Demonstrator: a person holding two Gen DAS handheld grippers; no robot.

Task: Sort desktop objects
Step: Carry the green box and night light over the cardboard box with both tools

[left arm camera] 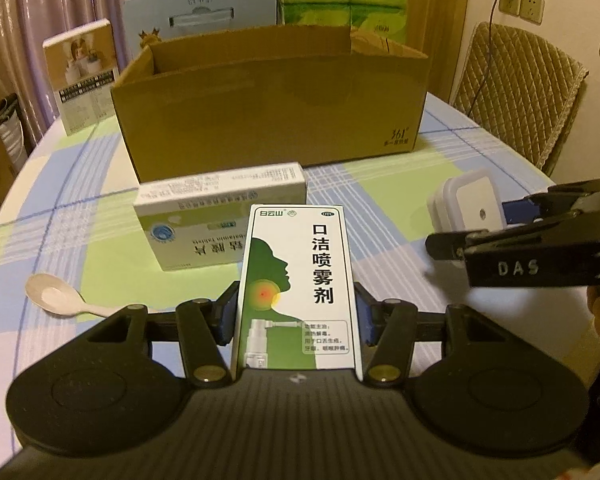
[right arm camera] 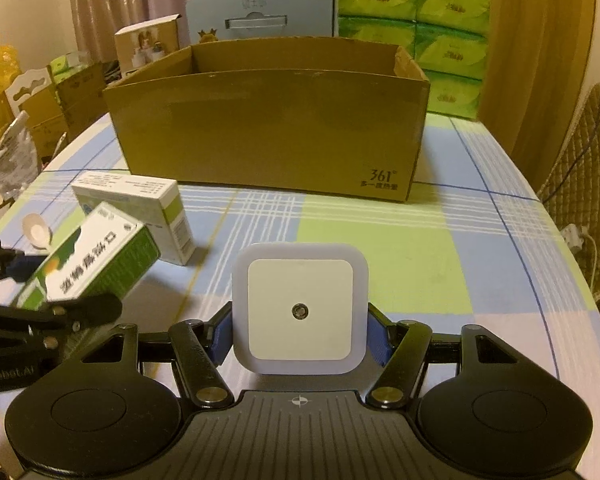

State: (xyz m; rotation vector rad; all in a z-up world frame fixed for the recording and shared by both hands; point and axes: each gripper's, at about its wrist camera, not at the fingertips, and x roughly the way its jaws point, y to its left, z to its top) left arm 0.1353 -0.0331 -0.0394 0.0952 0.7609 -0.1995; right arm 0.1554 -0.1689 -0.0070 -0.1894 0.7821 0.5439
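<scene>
On the checked tabletop [right arm camera: 380, 236], front of cardboard box [right arm camera: 268, 128] | left gripper [left arm camera: 298, 312]: jaws clamped on spray carton [left arm camera: 298, 280], lifted clear | right gripper [right arm camera: 300, 332]: jaws clamped on white square night light [right arm camera: 300, 312] | tablet box [left arm camera: 220, 216] and spoon [left arm camera: 56, 300] lie on tabletop, behind the carton

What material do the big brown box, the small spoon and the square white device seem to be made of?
Big brown box: corrugated cardboard, matte, with raw cut edges and a torn corner.
Spoon: probably plastic, or perhaps ceramic; pale and smooth with a soft sheen.
Square white device: likely plastic, with a smooth matte face, a translucent rim and a small sensor in the centre.
</scene>
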